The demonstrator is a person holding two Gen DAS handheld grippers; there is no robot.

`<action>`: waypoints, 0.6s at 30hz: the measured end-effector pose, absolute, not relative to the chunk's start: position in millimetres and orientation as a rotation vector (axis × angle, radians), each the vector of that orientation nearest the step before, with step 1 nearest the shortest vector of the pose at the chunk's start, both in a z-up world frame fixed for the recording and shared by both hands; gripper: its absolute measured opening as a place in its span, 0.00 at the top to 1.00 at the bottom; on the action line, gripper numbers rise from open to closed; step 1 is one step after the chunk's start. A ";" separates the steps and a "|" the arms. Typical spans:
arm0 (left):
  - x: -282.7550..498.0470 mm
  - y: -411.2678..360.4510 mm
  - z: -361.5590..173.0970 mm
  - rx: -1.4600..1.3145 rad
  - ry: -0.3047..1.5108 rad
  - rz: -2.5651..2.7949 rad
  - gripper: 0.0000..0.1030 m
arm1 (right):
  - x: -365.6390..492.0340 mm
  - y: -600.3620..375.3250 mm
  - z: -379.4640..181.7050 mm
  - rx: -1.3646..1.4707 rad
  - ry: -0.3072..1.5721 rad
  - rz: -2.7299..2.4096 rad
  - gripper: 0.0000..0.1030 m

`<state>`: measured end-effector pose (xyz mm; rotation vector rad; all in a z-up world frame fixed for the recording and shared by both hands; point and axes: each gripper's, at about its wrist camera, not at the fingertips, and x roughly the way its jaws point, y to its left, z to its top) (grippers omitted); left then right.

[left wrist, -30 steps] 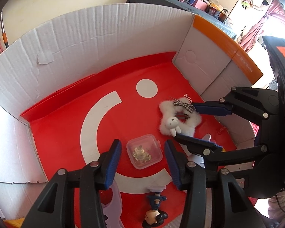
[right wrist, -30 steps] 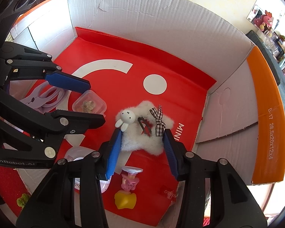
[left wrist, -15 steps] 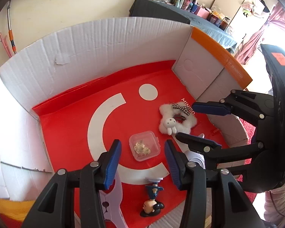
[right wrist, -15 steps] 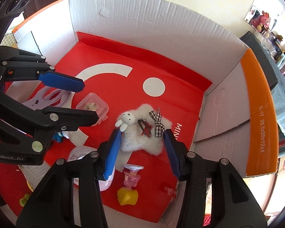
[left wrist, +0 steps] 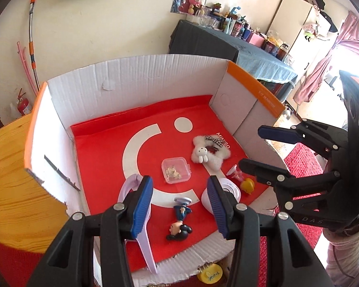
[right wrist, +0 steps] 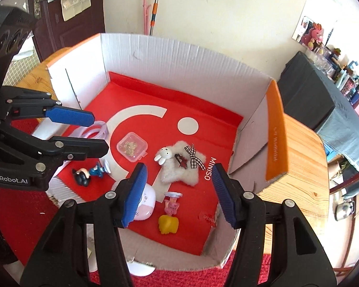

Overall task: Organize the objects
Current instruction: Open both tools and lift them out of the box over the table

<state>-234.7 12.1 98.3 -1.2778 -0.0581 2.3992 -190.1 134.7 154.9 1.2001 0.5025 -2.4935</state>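
A cardboard box [left wrist: 136,83] with a red floor holds the objects. In it lie a white fluffy rabbit clip [left wrist: 209,154] [right wrist: 182,165], a clear small case [left wrist: 176,170] [right wrist: 132,147], a dark-haired figure [left wrist: 179,222] [right wrist: 87,173], a lilac scissors-shaped item [left wrist: 141,217], a white round device [left wrist: 223,193] [right wrist: 144,203], and a pink and yellow toy [left wrist: 243,181] [right wrist: 170,215]. My left gripper [left wrist: 180,203] is open and empty above the box's near edge. My right gripper [right wrist: 178,191] is open and empty above the near right of the box.
The box stands on a wooden table [left wrist: 9,167] [right wrist: 301,167]. A red rug [left wrist: 301,157] lies below. A yellow disc [left wrist: 209,275] lies outside the near wall. A dark-clothed table [left wrist: 227,47] with bottles stands behind. A fire extinguisher [left wrist: 22,105] stands by the wall.
Both grippers have pulled up and back from the box floor, so the whole box and room now show. The rabbit clip and the clear case stay where they were.
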 end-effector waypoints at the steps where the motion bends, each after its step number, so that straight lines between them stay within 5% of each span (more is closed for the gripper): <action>1: -229.2 11.2 100.7 -1.265 -0.059 2.410 0.50 | -182.2 137.7 158.4 1.187 0.494 -2.501 0.46; 3: -218.8 8.7 105.2 -1.235 -0.057 2.436 0.42 | -198.5 154.4 162.8 1.158 0.475 -2.513 0.44; 9: -187.3 3.1 116.3 -1.151 -0.056 2.509 0.41 | -179.1 163.9 175.0 1.053 0.420 -2.559 0.39; 18: -137.9 1.0 121.2 -1.023 -0.042 2.628 0.24 | -130.1 174.5 195.2 0.901 0.322 -2.632 0.23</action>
